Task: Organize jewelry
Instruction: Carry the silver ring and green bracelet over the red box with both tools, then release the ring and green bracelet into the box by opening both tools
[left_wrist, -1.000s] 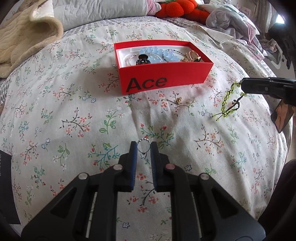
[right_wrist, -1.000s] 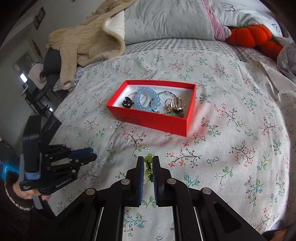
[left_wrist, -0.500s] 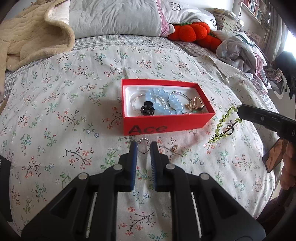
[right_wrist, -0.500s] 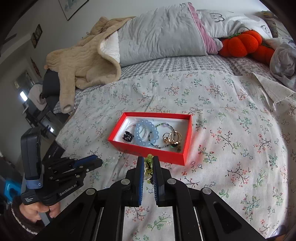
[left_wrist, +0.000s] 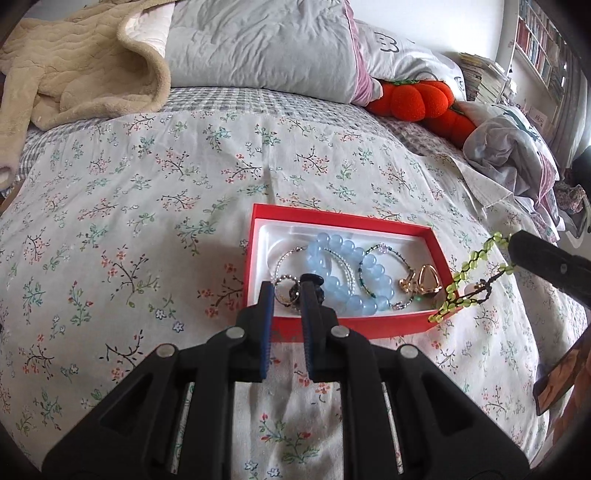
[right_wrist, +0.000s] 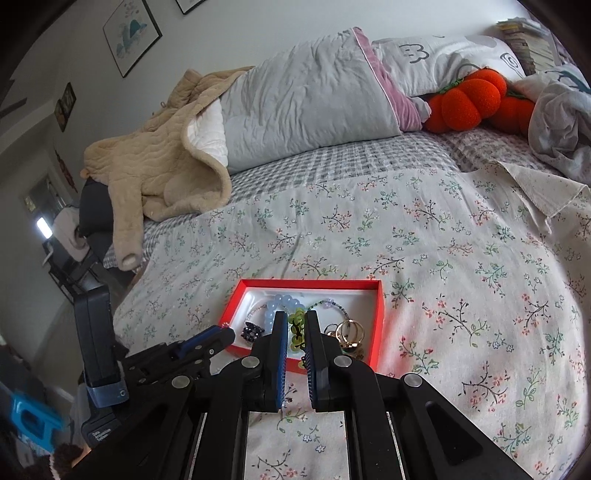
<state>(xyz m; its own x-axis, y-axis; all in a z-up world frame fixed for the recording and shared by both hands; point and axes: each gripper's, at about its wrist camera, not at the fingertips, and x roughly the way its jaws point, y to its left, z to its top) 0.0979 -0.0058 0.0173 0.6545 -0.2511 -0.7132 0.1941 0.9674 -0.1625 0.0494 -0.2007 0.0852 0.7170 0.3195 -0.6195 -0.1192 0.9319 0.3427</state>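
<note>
A red box (left_wrist: 369, 325) with a white lining lies on the floral bedspread. It holds pale blue bead bracelets (left_wrist: 334, 258), gold rings (left_wrist: 424, 281) and a black hair claw (left_wrist: 314, 277). My left gripper (left_wrist: 287, 288) is shut on a small silver beaded ring (left_wrist: 282, 277), held over the box's near left corner. My right gripper (right_wrist: 295, 326) is shut on a green bead bracelet (right_wrist: 295, 321) above the near wall of the red box (right_wrist: 380, 321). In the left wrist view the green bracelet (left_wrist: 463, 275) dangles from the right gripper (left_wrist: 517, 244) at the box's right end. The left gripper (right_wrist: 226, 333) shows at the left of the right wrist view.
A beige fleece blanket (left_wrist: 74, 70) and a grey pillow (left_wrist: 258, 48) lie at the head of the bed. An orange plush pumpkin (left_wrist: 417, 99) and crumpled clothes (left_wrist: 509, 147) sit at the back right. The floral sheet (right_wrist: 461, 258) spreads around the box.
Both grippers have risen and moved toward the red box. The left, with the ring, went from the bare sheet to over the box; the right brought the green bracelet to the box's edge.
</note>
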